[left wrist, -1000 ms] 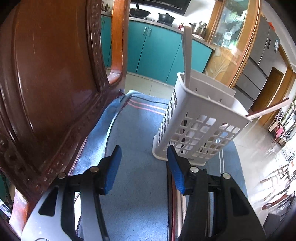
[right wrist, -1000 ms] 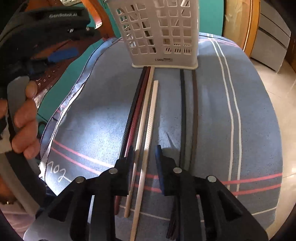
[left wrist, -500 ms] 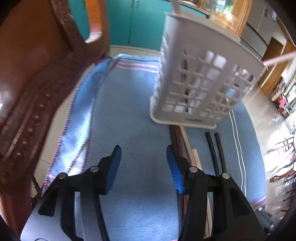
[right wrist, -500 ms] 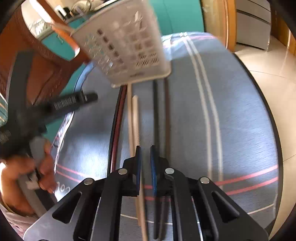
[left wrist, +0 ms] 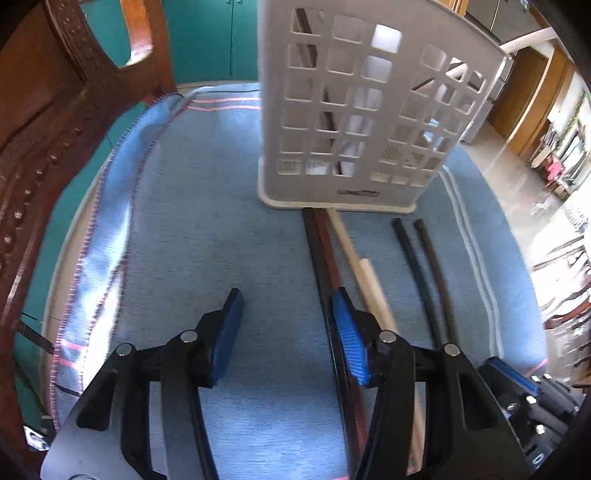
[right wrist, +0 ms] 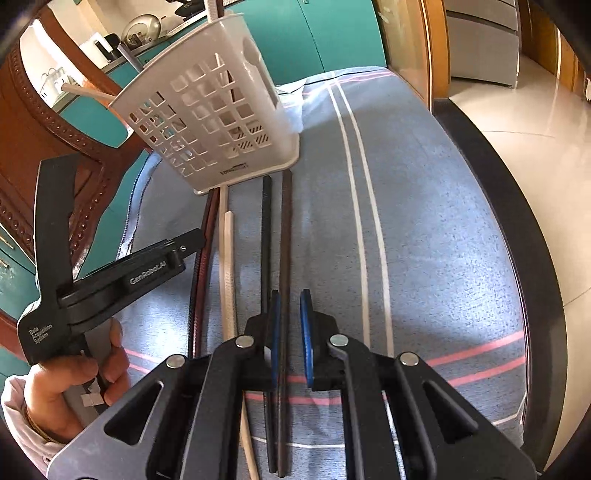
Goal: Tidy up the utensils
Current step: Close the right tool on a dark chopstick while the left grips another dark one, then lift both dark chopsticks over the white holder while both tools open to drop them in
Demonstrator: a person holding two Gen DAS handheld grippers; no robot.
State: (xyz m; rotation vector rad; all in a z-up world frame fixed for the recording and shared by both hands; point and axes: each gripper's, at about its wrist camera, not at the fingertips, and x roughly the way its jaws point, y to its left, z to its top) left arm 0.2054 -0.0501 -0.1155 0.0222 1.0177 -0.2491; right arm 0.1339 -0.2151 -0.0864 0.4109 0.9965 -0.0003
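Note:
A white slotted utensil basket (left wrist: 354,122) stands on a blue cloth (left wrist: 207,229), with chopsticks inside; it also shows in the right wrist view (right wrist: 207,122). In front of it lie several chopsticks: a dark red pair (right wrist: 201,258), a cream pair (right wrist: 227,266) and two black ones (right wrist: 266,236). My left gripper (left wrist: 284,332) is open and empty over the cloth, left of the dark red pair (left wrist: 325,258). My right gripper (right wrist: 290,325) is slightly open, its jaws on either side of a black-brown chopstick (right wrist: 285,236), not clamped on it.
A carved wooden chair back (left wrist: 48,110) rises at the left. Teal cabinets (right wrist: 332,33) stand behind. The cloth's right edge (right wrist: 517,236) drops to a tiled floor (right wrist: 535,110). A hand (right wrist: 74,373) holds the left gripper handle.
My right gripper shut half a second ago and has now opened a little, moving right from the cream chopsticks to the black-brown one. My left gripper pulled back from the basket, staying open.

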